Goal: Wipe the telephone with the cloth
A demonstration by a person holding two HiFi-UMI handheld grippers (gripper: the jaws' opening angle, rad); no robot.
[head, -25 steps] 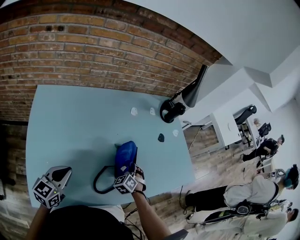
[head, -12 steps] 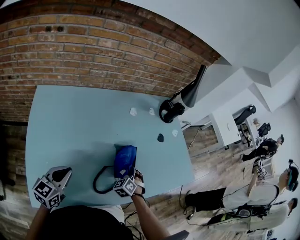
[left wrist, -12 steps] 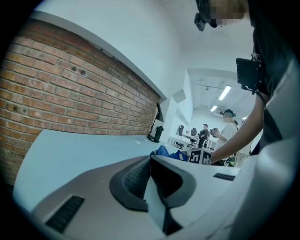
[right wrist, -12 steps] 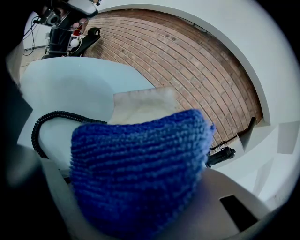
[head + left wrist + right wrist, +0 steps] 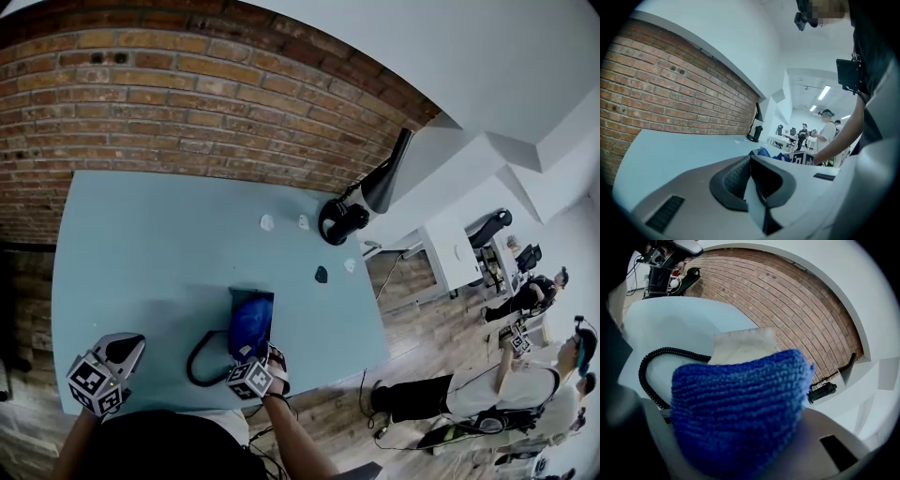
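A blue knitted cloth [image 5: 251, 322] lies over the telephone near the table's front edge and hides most of it in the head view. In the right gripper view a pale corner of the telephone [image 5: 741, 345] shows beyond the cloth [image 5: 740, 411], which fills the frame. The black coiled cord [image 5: 201, 360] loops to the left of the phone. My right gripper [image 5: 255, 356] is shut on the cloth's near end and presses it on the phone. My left gripper [image 5: 128, 344] hovers over the table's front left corner, shut and holding nothing, its pads [image 5: 736, 180] meeting.
A black desk lamp [image 5: 343, 219] stands at the light blue table's [image 5: 141, 244] far right corner. Small white bits [image 5: 268, 223] and a dark piece [image 5: 322, 275] lie right of centre. A brick wall [image 5: 187, 103] runs behind the table. People stand on the floor at the right.
My right gripper has drawn back a little toward the front edge, pulling the cloth flatter over the telephone. The left gripper has stayed in place.
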